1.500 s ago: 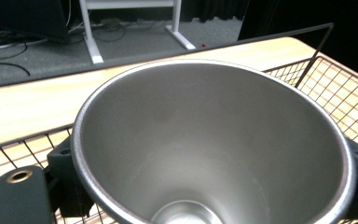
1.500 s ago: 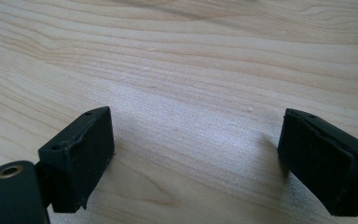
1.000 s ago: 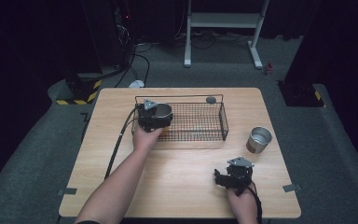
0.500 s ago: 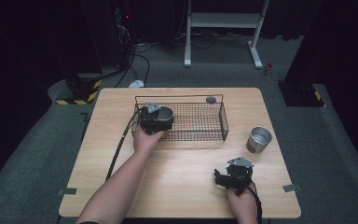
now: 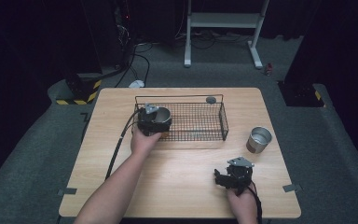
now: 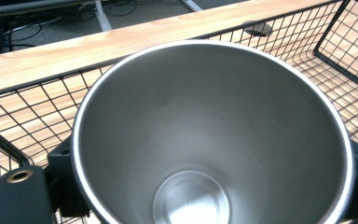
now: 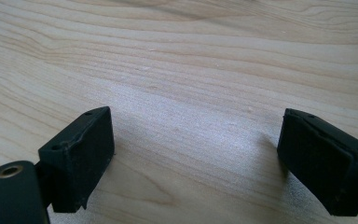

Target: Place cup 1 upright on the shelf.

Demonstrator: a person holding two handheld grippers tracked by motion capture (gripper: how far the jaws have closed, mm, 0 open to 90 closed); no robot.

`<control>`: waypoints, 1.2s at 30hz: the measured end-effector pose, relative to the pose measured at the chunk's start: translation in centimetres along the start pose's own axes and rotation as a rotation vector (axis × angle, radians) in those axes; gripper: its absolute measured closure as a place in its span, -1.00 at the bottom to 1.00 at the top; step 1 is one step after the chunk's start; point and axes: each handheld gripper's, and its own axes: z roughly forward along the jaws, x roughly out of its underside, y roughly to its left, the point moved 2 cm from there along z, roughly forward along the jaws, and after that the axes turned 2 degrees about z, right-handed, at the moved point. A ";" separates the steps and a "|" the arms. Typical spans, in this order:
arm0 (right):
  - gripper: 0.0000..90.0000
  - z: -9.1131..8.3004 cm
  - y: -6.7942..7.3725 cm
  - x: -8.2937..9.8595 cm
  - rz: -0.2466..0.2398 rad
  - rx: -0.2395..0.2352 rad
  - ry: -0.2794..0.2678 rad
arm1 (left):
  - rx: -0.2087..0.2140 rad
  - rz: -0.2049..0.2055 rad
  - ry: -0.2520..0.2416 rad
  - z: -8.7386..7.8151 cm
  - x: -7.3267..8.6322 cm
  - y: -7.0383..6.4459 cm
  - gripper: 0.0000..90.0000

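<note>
Gripping a steel cup (image 6: 209, 140) between its jaws, left claw (image 5: 153, 120) hangs over the basket (image 5: 200, 122); right claw (image 7: 196, 158) spread above bare worktop (image 7: 191, 60).

High view: above, facing forward-down on table (image 5: 177, 186). Gripper views: close; left shares basket (image 6: 335, 60).

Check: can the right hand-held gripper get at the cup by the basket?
Probably yes. The right hand-held gripper is open and holds nothing, and bare table lies between it and the cup.
</note>
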 end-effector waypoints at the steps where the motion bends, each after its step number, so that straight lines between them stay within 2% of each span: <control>1: -0.76 0.0 0.0 0.0 0.000 0.000 0.000 | 0.000 0.000 0.000 0.0 0.0 0.0 -0.71; 5: -0.76 0.0 0.0 0.0 0.000 0.000 0.000 | -0.006 0.014 0.001 -0.1 0.2 0.0 -0.70; 18: -0.76 0.0 0.0 0.0 0.000 0.000 0.000 | -0.003 0.013 0.006 -0.2 0.2 0.0 -0.71; 28: -0.76 0.0 0.0 0.0 0.000 0.000 0.000 | -0.025 0.006 0.013 -0.3 0.0 0.0 -0.96; 36: -0.76 0.0 0.0 0.0 0.000 0.000 0.000 | -0.025 0.015 0.013 -0.6 -0.2 -0.1 -1.00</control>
